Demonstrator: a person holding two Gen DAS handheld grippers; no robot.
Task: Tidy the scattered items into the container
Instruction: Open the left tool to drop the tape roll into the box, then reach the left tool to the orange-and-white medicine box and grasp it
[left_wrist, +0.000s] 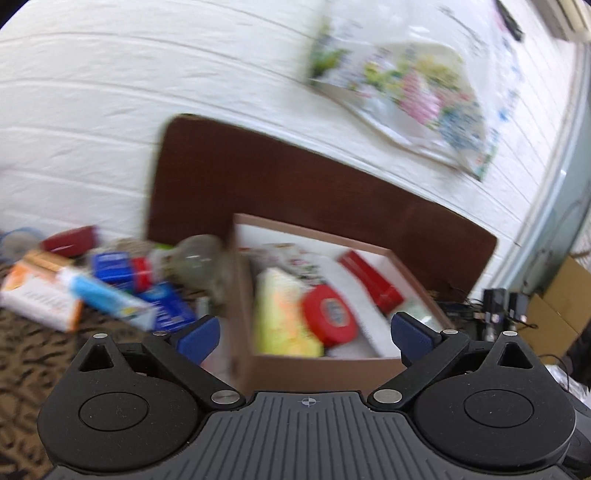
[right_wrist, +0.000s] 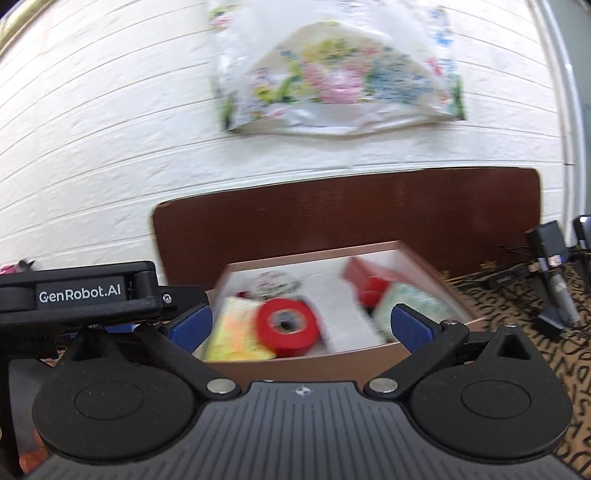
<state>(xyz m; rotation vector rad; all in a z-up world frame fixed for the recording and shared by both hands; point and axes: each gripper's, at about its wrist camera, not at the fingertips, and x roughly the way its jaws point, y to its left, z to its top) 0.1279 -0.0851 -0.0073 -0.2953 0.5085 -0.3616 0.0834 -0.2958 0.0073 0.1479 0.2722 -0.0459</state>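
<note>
A brown cardboard box (left_wrist: 317, 365) with a white inside stands on the patterned cloth. It holds a red tape roll (left_wrist: 330, 315), a yellow-green pack (left_wrist: 282, 317) and a red box (left_wrist: 371, 277). The same box (right_wrist: 306, 365) and red tape roll (right_wrist: 288, 328) show in the right wrist view. My left gripper (left_wrist: 304, 332) is open and empty above the box's near edge. My right gripper (right_wrist: 301, 326) is open and empty, also over the near edge. Scattered items lie left of the box: a blue and white tube (left_wrist: 110, 297), a clear bulb (left_wrist: 199, 260), blue packs (left_wrist: 110, 266).
An orange and white carton (left_wrist: 40, 291) and a red case (left_wrist: 70, 240) lie at the far left. A dark brown board (left_wrist: 295, 184) leans on the white brick wall behind. Black devices and cables (right_wrist: 550, 266) sit at the right. The left gripper's body (right_wrist: 81, 295) is at the right gripper's left.
</note>
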